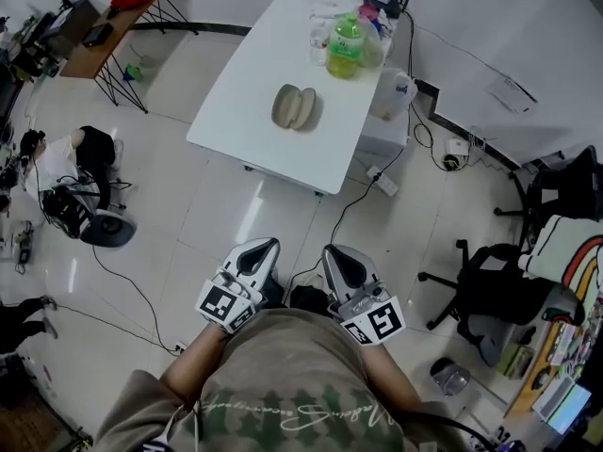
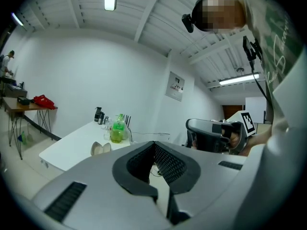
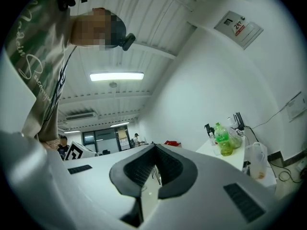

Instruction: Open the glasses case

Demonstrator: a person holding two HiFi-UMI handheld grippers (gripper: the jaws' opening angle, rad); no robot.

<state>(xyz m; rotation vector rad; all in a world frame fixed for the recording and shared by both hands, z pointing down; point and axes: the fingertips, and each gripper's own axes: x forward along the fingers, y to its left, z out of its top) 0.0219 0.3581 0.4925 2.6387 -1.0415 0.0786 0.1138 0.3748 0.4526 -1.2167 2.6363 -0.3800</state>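
**Surfaces: glossy tile, matt plastic**

Floor (image 1: 188,224): glossy pale tile, reflecting the lights. Table (image 1: 254,73), top centre: smooth white matt top. Glasses case (image 1: 295,106): beige, matt. Bottle (image 1: 346,47): clear green plastic. Left gripper (image 2: 154,146) and right gripper (image 3: 154,150): smooth matt grey plastic shells, black grid-textured pads (image 2: 169,164). Shirt (image 1: 283,384), bottom centre: soft cloth.

I stand in an office-like lab room: a white worktop (image 1: 236,111), black swivel chairs (image 1: 490,295), cables (image 1: 132,285) trailing over the pale tiled floor (image 1: 217,219), strip lights (image 3: 116,75) overhead.
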